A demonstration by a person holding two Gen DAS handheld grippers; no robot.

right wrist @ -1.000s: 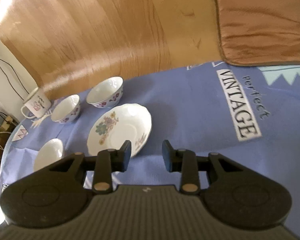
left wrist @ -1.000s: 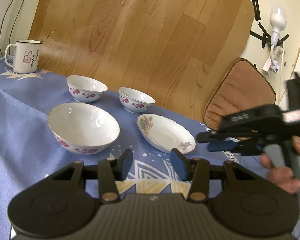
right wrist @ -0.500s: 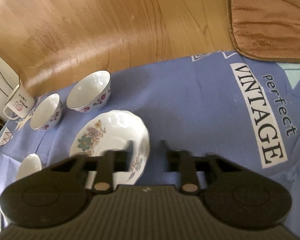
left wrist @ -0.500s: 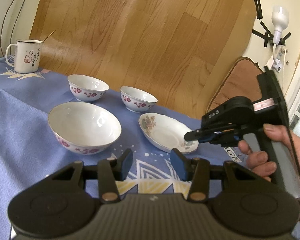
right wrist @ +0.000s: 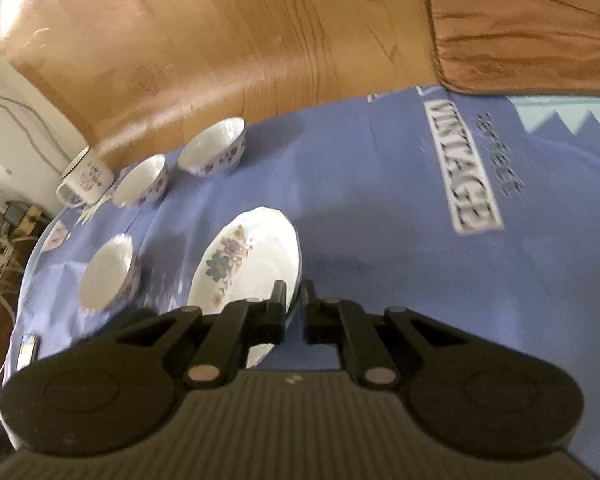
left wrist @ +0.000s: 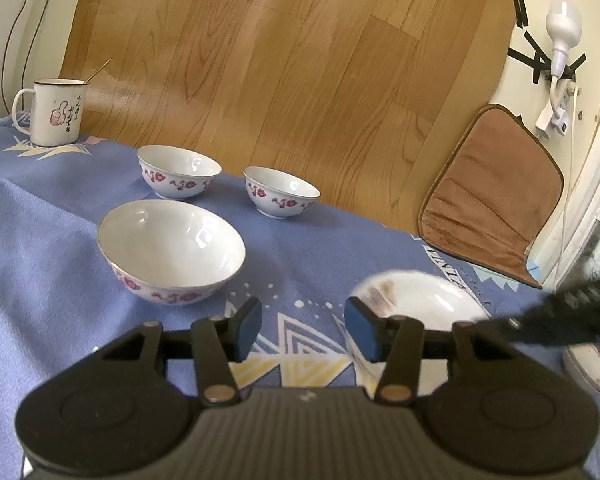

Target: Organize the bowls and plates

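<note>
Motion-blurred plate (left wrist: 420, 296) and right gripper (left wrist: 572, 320), cloth lettering (right wrist: 466, 172) smeared

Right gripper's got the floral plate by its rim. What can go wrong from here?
1. The right gripper pinches only the near rim of the floral plate, so the glazed, tilted plate may slip or pivot out.
2. Both views blur around the plate, suggesting fast motion; a swing might clip the large bowl beside it.
3. The left gripper sits open right next to the plate, so the two tools might collide.
</note>
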